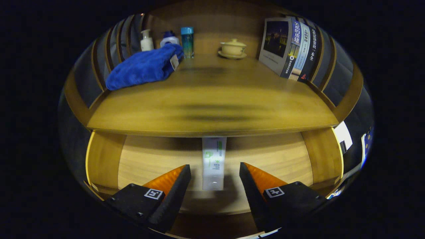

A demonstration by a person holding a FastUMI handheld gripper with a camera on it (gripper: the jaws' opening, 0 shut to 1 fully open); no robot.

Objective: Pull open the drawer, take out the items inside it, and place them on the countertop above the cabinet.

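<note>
While its two fingers stand wide apart and grasp nothing, the gripper (215, 172) hovers over the pulled-open drawer (149, 156), pointing down into it. Between the fingers, and reaching a little beyond their tips, lies a flat white tube (214, 162) with green markings, set lengthwise along the line of the gripper on the drawer's pale wooden floor. Neither finger touches the tube; each tip stands just beside it with a gap on either side. The tube's far end runs under the front edge of the table (212, 109), so that end is hidden in shadow. The drawer's side walls rise to the left and right of the fingers.

Above the drawer, the table spreads out as a broad wooden top. On its far left lies a crumpled blue towel (144, 66) with a small tag at its near corner. Behind the towel stand a white pump bottle (146, 40), a second white bottle with a dark blue cap (169, 38), and a clear blue-capped bottle (187, 41), close together. Further right, well apart from them, sits a cream lidded cup on a saucer (233, 48). At the far right, several books (292, 48) stand leaning against the slatted side wall.
</note>
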